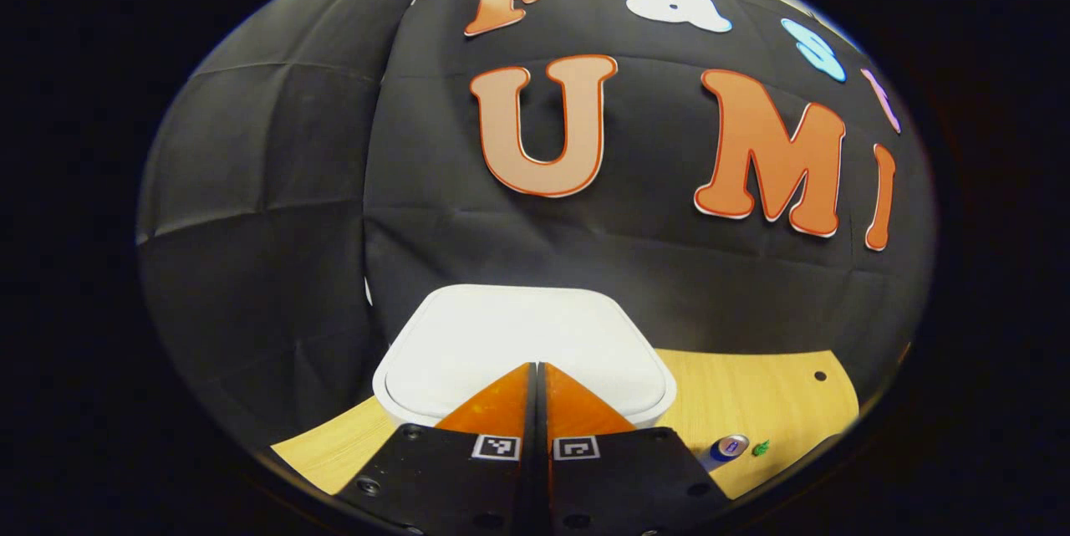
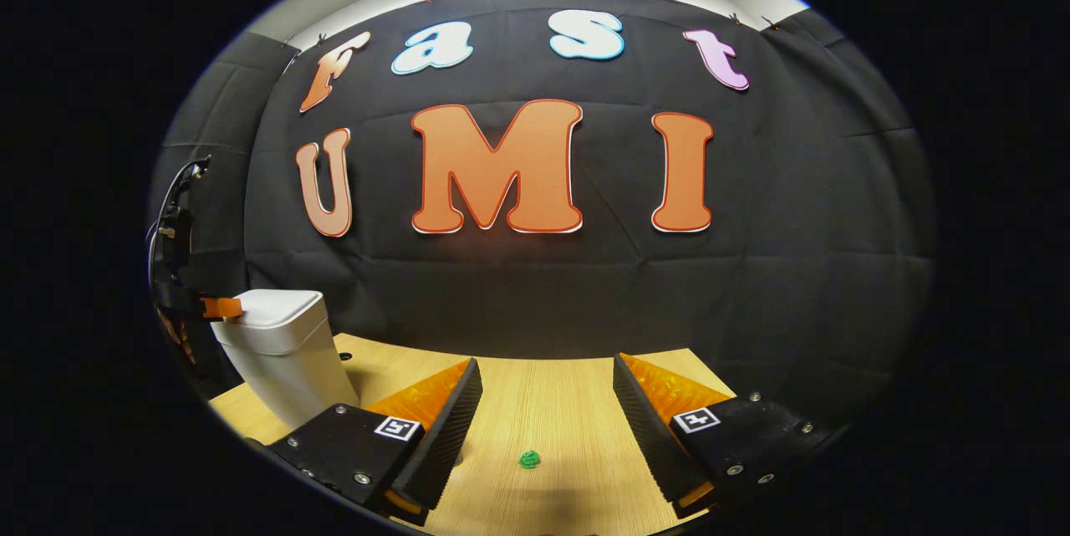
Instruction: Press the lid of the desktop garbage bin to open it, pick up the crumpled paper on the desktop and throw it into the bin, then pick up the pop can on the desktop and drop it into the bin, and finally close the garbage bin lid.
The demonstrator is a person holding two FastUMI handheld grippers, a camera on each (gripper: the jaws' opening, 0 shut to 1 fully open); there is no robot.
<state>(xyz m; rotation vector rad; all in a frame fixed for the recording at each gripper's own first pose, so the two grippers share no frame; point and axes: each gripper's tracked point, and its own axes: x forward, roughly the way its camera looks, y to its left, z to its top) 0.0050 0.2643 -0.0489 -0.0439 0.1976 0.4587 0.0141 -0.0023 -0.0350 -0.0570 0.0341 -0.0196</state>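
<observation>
The white desktop bin stands right in front of my left gripper, whose fingers are shut with nothing between them, tips over the near edge of the closed lid. In the right gripper view the same bin stands at the far left with the left gripper at its lid's edge. A blue pop can lies on the wooden table beside a small green crumpled paper. My right gripper is open above the table, and the green paper lies below and between its fingers.
The light wooden table runs back to the black cloth wall. A small dark hole marks the table's far right part. The bin stands close to the table's back left corner.
</observation>
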